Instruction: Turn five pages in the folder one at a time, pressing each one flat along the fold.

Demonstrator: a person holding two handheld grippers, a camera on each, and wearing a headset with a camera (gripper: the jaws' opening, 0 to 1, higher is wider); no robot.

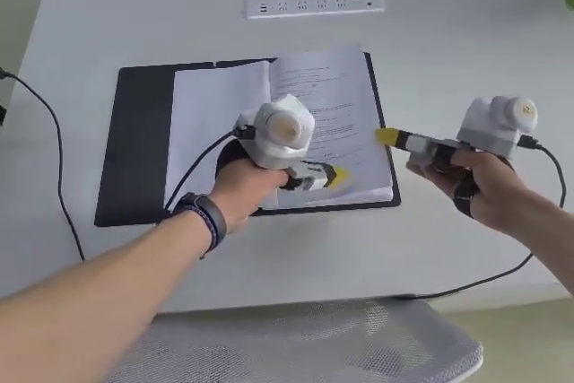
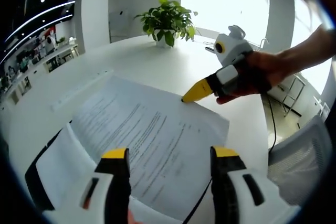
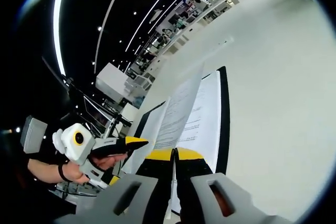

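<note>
Since the folder (image 1: 143, 150) lies open on the table (image 1: 466, 60) and its top page (image 1: 327, 100) looks light and floppy, right gripper (image 1: 387, 136) is pinched on its right edge; left gripper (image 1: 334, 177) gapes empty.

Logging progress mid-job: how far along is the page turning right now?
Done: white sheets already lie on the left side of the folder; how many is unreadable. In hand: right gripper shut on the edge of the lifted printed page, left gripper open above it. Left: turning it over, pressing the fold.
</note>
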